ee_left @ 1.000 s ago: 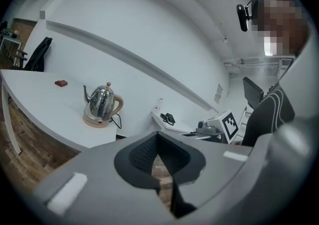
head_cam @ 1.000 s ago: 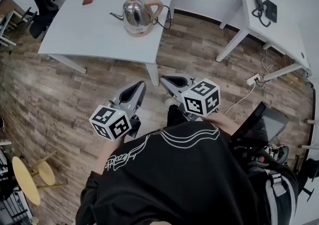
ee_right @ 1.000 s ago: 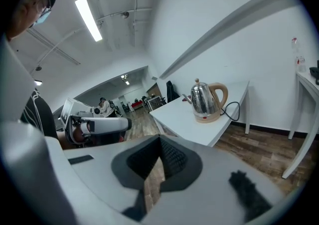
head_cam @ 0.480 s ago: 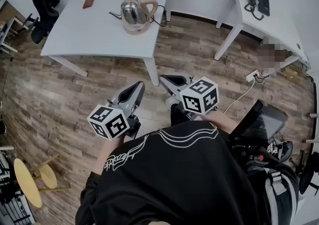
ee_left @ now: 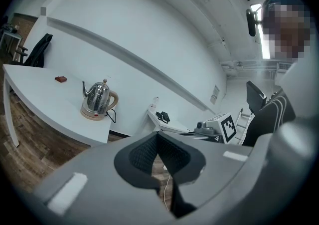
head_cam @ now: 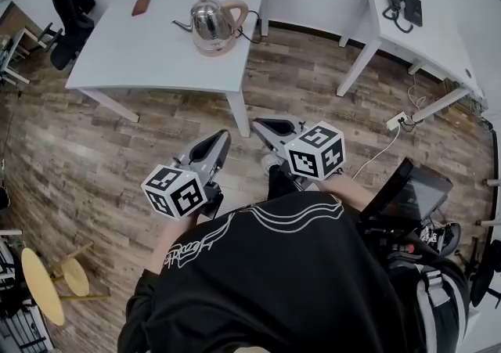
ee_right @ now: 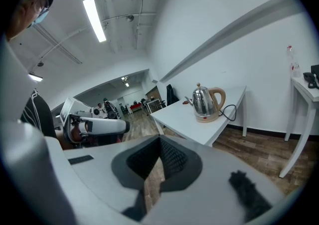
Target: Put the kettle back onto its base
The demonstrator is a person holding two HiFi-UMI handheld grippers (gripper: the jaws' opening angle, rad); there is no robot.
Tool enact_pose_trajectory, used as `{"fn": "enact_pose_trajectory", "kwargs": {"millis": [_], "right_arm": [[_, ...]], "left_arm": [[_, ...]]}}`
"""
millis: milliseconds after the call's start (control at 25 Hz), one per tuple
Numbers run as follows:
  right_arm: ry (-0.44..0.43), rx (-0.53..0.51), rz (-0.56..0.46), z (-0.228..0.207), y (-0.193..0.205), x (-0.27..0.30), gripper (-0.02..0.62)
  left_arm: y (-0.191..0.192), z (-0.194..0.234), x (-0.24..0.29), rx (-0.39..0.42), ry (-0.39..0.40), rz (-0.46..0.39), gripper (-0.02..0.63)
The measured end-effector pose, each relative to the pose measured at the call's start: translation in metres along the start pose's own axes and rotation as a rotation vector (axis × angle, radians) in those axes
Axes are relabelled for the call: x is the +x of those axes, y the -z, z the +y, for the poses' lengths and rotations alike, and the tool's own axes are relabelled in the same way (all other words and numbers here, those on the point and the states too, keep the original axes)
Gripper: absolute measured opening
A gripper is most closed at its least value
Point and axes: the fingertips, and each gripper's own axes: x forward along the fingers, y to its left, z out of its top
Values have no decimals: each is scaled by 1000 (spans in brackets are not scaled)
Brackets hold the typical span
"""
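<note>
A steel kettle [head_cam: 213, 19] with a tan handle stands upright on its round base [head_cam: 213, 46] near the right end of a white table [head_cam: 149, 46]; the kettle [ee_left: 98, 98] shows in the left gripper view and the kettle [ee_right: 204, 100] in the right gripper view too. My left gripper [head_cam: 221, 140] and right gripper [head_cam: 260, 126] are held over the wooden floor, well short of the table, both shut and empty. In the left gripper view the left gripper [ee_left: 157, 136] has its jaws together; the right gripper [ee_right: 160, 143] likewise in its own view.
A small brown object [head_cam: 141, 5] lies on the table's far left. A black cord [head_cam: 260, 30] runs off the base. A black chair [head_cam: 69, 11] stands at the left, a second white desk [head_cam: 427, 34] with a phone [head_cam: 405, 9] at the right, a power strip [head_cam: 399, 122] on the floor.
Both grippers shifted slightly across the floor toward the table earlier, then stayed still. The kettle has not moved.
</note>
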Motion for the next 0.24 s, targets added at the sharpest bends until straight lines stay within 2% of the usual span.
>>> {"fn": "enact_pose_trajectory", "kwargs": {"millis": [240], "right_arm": [[6,-2,1,-2,-1,0,5]], "left_arm": [[-2,1,-1,-2,-6,-1,5]]}}
